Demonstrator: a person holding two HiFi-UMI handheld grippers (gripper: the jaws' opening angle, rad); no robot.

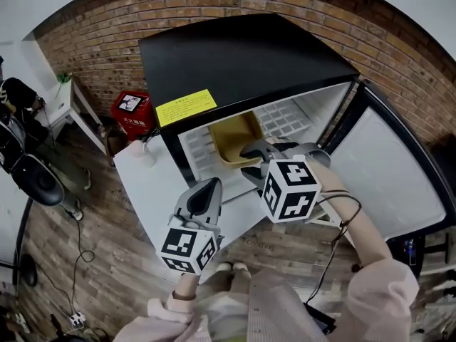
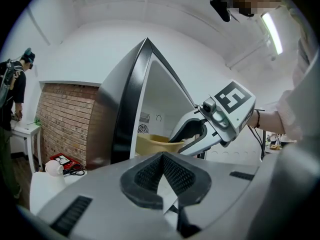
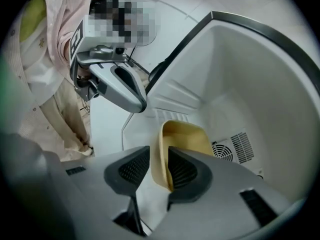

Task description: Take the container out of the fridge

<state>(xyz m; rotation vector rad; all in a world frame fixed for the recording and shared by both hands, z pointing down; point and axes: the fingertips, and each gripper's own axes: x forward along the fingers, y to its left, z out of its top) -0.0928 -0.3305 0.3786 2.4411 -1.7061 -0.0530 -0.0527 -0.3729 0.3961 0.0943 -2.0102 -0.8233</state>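
Note:
A black mini fridge stands open with a tan plastic container on its white wire shelf. My right gripper reaches into the opening. In the right gripper view, the right gripper has the container's near wall between its pads, which press on it from both sides. My left gripper hangs lower, outside the fridge, pointing at the opening. Its jaws are shut with nothing in them. The left gripper view shows the container beyond the left gripper, with the right gripper on its rim.
The fridge door is swung wide to the right. A low white table with a white cup stands left of the fridge. A red box sits by the brick wall. Cables lie on the wooden floor. A person stands far left.

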